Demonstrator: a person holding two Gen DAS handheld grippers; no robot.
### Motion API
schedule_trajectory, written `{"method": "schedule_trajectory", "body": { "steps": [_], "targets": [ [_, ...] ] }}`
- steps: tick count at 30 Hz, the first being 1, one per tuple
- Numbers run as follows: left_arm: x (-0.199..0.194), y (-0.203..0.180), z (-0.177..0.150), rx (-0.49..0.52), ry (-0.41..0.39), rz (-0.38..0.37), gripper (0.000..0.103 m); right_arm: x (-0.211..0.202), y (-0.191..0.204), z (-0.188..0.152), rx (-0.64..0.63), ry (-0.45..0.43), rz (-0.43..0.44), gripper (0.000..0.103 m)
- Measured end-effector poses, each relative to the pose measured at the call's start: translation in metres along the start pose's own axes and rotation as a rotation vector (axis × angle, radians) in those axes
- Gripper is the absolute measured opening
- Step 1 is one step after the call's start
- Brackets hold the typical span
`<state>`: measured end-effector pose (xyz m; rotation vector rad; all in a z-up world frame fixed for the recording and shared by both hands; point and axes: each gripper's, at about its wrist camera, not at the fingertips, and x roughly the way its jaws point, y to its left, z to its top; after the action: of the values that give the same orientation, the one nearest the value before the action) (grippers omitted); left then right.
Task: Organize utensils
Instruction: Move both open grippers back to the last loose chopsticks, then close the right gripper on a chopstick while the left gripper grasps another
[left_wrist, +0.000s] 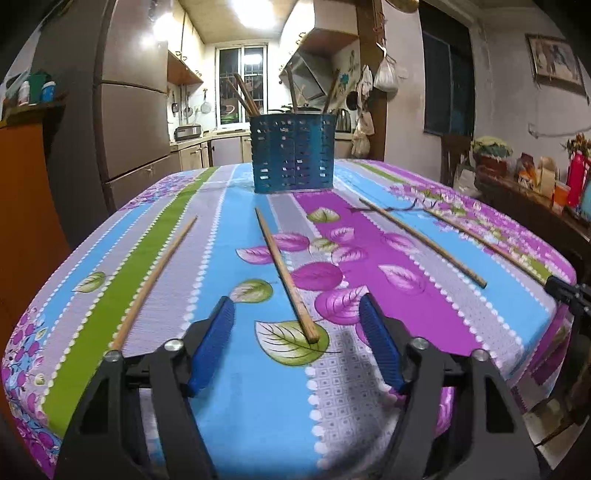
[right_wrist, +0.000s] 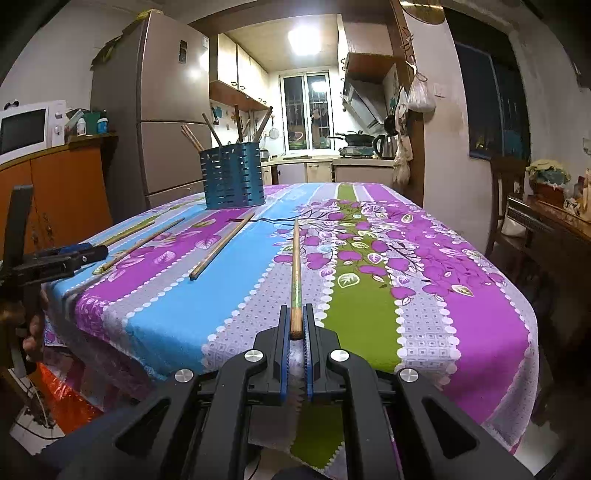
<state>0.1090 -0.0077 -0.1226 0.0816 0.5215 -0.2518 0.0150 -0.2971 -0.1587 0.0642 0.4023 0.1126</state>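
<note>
**Inspector A:** Left tongs (left_wrist: 297, 314): state?

**Inspector B:** Jaws wide apart, nothing between them. They sit low at the near edge of the bench (left_wrist: 424, 302). The butt of one chopstick (left_wrist: 284, 277) lies on the cloth just ahead, between the two blue pads (left_wrist: 214, 347), touching neither.

**Inspector A:** Right tongs (right_wrist: 296, 321)?

**Inspector B:** Closed tight on the near end of a dark chopstick (right_wrist: 295, 266). Its shaft runs straight away over the cloth towards the far side. Whether the far tip rests on the cloth or is raised, I cannot tell.

**Inspector A:** Other loose sticks?

**Inspector B:** From the left wrist view, a pale stick (left_wrist: 155, 280) lies to the left, angled along the green stripe, and a brown stick (left_wrist: 421, 242) lies to the right on the purple band. All are apart from one another.

**Inspector A:** The holder?

**Inspector B:** A blue slotted holder (left_wrist: 293, 153) stands upright at the far side of the bench. Several chopsticks (left_wrist: 245, 96) are already in it, leaning outward against its rim.

**Inspector A:** Surroundings?

**Inspector B:** A fridge (right_wrist: 166, 110) stands behind the bench on the left, and a microwave (right_wrist: 29, 127) on an orange cabinet (right_wrist: 66, 184).
</note>
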Motion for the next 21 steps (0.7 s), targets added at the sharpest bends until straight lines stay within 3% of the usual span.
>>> {"method": "schedule_trajectory", "body": {
  "steps": [1, 3, 4, 21],
  "targets": [
    [0.004, 0.0, -0.002, -0.004, 0.01, -0.006, 0.048, 0.0, 0.0, 0.0, -0.001, 0.0, -0.002, 0.008],
    [0.007, -0.001, -0.005, 0.004, 0.016, -0.006, 0.026, 0.0, 0.001, 0.0, -0.005, -0.001, -0.007, 0.008],
    [0.009, -0.001, -0.006, 0.006, 0.019, -0.01, 0.023, 0.0, 0.001, -0.001, -0.006, -0.002, -0.008, 0.008],
    [0.004, -0.006, -0.019, -0.014, -0.077, 0.036, 0.022, -0.001, 0.003, -0.004, -0.021, -0.014, -0.007, 0.008]
  ]
}}
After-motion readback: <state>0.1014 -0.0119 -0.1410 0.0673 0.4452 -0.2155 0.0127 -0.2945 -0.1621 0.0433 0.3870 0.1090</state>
